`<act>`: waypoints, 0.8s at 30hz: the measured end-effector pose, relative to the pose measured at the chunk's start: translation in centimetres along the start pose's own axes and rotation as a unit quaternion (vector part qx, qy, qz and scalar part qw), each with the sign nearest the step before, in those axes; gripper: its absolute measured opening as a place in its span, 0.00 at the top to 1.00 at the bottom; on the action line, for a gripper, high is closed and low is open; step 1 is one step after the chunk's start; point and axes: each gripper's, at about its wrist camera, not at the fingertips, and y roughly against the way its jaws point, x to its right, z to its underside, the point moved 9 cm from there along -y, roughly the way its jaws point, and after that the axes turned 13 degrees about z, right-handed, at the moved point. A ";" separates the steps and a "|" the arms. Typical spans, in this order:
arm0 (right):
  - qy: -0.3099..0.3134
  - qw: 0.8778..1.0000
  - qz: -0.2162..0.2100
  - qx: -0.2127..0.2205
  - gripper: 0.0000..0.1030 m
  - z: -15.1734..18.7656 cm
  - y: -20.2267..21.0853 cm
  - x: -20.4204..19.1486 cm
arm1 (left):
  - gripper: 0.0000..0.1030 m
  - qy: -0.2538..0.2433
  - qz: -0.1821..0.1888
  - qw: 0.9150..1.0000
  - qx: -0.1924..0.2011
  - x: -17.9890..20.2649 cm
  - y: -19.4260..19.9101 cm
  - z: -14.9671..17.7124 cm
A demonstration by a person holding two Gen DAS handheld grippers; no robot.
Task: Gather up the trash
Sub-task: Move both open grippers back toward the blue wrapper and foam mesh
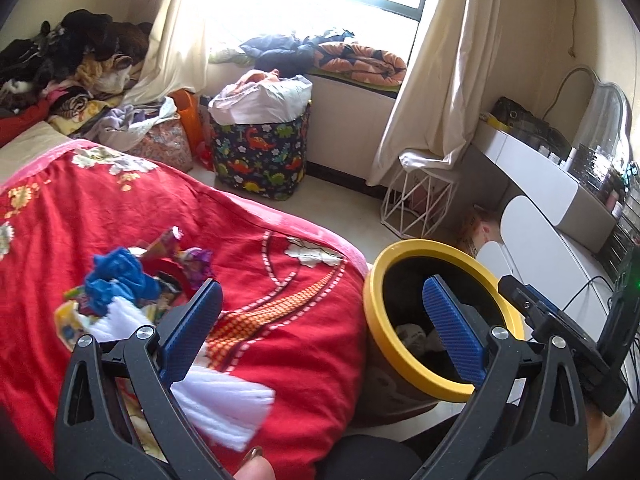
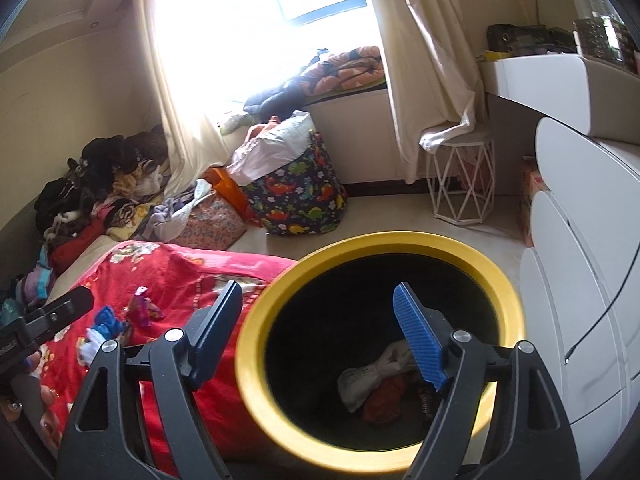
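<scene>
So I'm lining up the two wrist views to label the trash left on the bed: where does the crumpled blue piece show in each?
Left wrist: crumpled blue piece lies left of centre on the red blanket, just beyond the left gripper's left finger.
Right wrist: same piece sits small at lower left, left of the right gripper.
Shared landmark: the yellow-rimmed bin beside the bed.

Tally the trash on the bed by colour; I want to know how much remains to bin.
Blue wad: 1
Purple wrapper: 1
White sheet: 1
Printed wrappers: 2 at least, others may be hidden in the pile
Total: 5 at least
</scene>
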 end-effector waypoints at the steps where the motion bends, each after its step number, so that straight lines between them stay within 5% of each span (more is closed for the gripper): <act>1: 0.003 1.000 -0.004 0.000 0.25 -0.2 0.2 -0.4 | 0.11 0.001 -0.003 1.000 0.001 -0.3 0.3 -0.1; 24: 0.120 0.985 -0.121 0.000 0.17 -1.7 2.2 -12.4 | 0.11 0.048 -0.076 0.995 0.046 -7.7 5.8 -1.4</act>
